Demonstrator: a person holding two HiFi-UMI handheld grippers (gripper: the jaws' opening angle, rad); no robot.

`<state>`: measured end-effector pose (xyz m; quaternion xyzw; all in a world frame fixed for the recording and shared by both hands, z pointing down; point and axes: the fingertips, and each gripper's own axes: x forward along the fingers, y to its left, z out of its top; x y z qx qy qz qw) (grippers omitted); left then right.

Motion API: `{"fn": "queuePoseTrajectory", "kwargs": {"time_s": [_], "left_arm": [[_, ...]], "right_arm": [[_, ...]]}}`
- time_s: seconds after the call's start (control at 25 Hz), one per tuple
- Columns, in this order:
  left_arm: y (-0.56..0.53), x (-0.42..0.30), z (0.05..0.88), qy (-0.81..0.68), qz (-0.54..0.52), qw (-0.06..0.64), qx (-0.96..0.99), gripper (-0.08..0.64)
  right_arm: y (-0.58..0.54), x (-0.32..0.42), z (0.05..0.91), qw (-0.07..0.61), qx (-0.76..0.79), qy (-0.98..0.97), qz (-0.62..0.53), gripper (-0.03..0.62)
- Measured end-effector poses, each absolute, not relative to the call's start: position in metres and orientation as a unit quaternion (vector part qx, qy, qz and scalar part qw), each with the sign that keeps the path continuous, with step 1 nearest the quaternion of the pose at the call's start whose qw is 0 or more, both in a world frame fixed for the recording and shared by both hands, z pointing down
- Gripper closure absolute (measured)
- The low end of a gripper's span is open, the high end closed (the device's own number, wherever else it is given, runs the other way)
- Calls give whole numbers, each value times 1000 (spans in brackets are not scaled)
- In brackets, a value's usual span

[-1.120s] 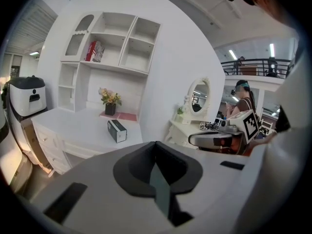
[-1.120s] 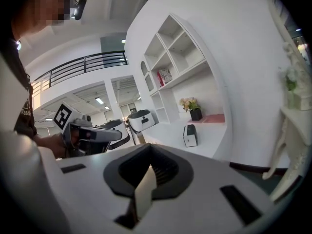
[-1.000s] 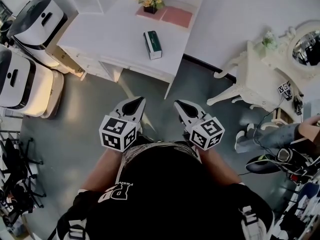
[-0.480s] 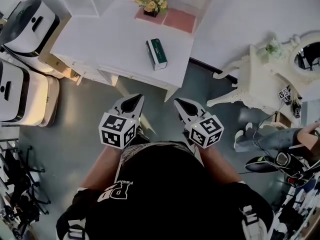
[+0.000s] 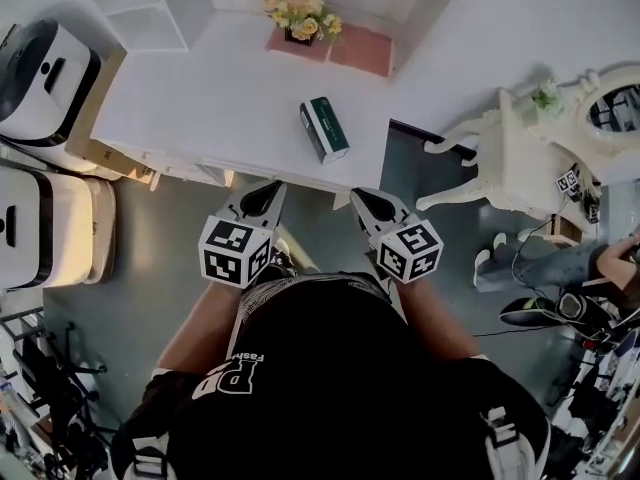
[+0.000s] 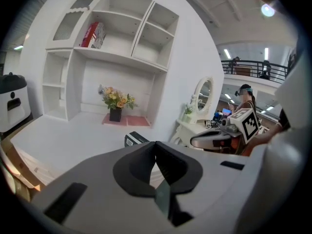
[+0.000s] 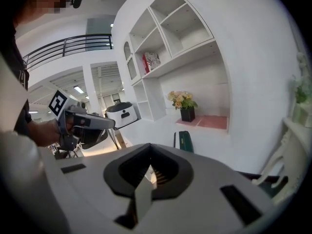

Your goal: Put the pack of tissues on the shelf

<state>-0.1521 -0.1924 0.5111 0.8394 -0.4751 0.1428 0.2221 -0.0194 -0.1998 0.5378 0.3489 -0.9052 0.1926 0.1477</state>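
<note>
1. A white counter (image 5: pixel 200 108) stands against the wall, with the shelf (image 6: pixel 117 57) rising from its back edge.
2. The pack of tissues (image 5: pixel 326 128) lies near the counter's front edge, toward the right corner.
3. The left claw (image 5: pixel 266 194) and the right claw (image 5: pixel 362 200) hover just short of that edge, jaws together, empty.
4. A good grasp likely means opening one claw wide, then closing it across the pack's narrow sides.

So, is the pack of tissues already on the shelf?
No, not on the shelf: the pack of tissues lies on the white desk, below the shelf compartments.
</note>
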Motion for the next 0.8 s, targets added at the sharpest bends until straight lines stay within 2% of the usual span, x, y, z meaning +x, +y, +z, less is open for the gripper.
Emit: {"fn": "queuePoseTrajectory", "kwargs": {"time_s": [0.52, 0.68, 0.8], "left_arm": [[-253, -191, 532, -421, 167, 225, 863, 546], [-258, -192, 546, -416, 174, 237, 861, 546], [-264, -191, 557, -418, 185, 243, 856, 546]], "right_arm": [[-260, -51, 576, 193, 416, -868, 190, 576], [-265, -47, 590, 216, 423, -858, 194, 535], [-276, -41, 604, 234, 428, -850, 199, 464]]}}
